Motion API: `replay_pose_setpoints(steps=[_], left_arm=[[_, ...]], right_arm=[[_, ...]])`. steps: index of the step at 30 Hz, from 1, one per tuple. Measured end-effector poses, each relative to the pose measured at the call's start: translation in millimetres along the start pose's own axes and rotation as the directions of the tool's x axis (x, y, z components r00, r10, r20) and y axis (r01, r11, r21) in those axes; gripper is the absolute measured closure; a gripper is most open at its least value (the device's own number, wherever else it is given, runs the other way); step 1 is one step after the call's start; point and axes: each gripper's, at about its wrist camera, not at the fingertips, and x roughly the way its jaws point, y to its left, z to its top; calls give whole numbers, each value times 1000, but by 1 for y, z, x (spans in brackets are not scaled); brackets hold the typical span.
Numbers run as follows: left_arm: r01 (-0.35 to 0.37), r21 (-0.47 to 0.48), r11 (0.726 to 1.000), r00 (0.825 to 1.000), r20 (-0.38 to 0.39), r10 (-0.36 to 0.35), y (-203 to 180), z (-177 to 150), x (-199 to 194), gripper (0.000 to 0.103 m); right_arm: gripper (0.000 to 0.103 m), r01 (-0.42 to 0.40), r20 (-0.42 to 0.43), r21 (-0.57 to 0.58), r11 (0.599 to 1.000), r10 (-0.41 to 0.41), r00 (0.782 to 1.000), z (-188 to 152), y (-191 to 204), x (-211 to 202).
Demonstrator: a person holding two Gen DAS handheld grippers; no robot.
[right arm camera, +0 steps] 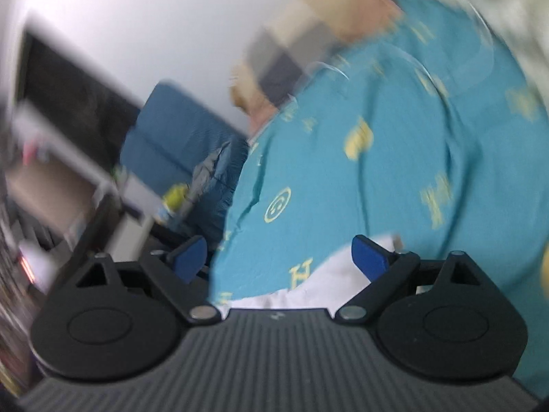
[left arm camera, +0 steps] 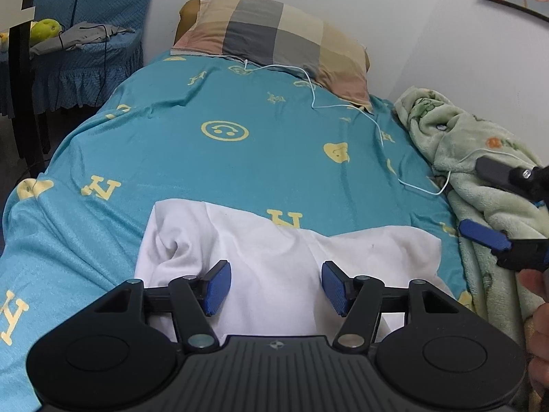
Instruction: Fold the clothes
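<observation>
Looking down my left gripper (left arm camera: 276, 286), I see its blue pads spread apart above the white cotton garment (left arm camera: 274, 261), with nothing pinched between them; whether the pads touch the cloth I cannot tell. The garment lies rumpled on the near part of the teal bedsheet printed with yellow letters and smiley faces (left arm camera: 192, 158), a fold bunched up by the left pad.

My right gripper (left arm camera: 480, 202) shows at the right edge of that view, its jaws gaping wide and empty, hanging over the pale green fleece blanket (left arm camera: 456, 144) that is heaped along the wall side of the bed. A hand (left arm camera: 538, 312) grips it from below. In its own blurred view the right gripper (right arm camera: 278, 257) stands wide apart too, the garment (right arm camera: 326, 281) below and clear of both pads.

Farther up the sheet, a thin white cable (left arm camera: 343, 103) trails from the blanket towards the checked beige and grey pillow (left arm camera: 274, 37) at the head of the bed. Off to the left stands a chair in a blue ruffled cover (left arm camera: 85, 58) with grey cloth (left arm camera: 79, 37) lying on its seat.
</observation>
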Motion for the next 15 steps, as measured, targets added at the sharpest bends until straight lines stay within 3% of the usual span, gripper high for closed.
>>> replay_pose_setpoints(steps=[3, 8, 11, 15], left_arm=[[-4, 0, 1000, 1000, -4, 4, 3, -1, 3, 41], [-11, 10, 1000, 1000, -24, 11, 6, -6, 15, 41], [-19, 26, 999, 999, -26, 20, 3, -4, 15, 41], [-18, 33, 999, 1000, -7, 18, -1, -4, -2, 41]], right_arm=[[17, 105, -39, -144, 984, -112, 993, -18, 5, 15], [57, 235, -130, -259, 937, -275, 952, -49, -15, 46], [57, 247, -112, -271, 930, -285, 952, -50, -9, 40], [57, 208, -73, -256, 944, -233, 970, -44, 12, 14]])
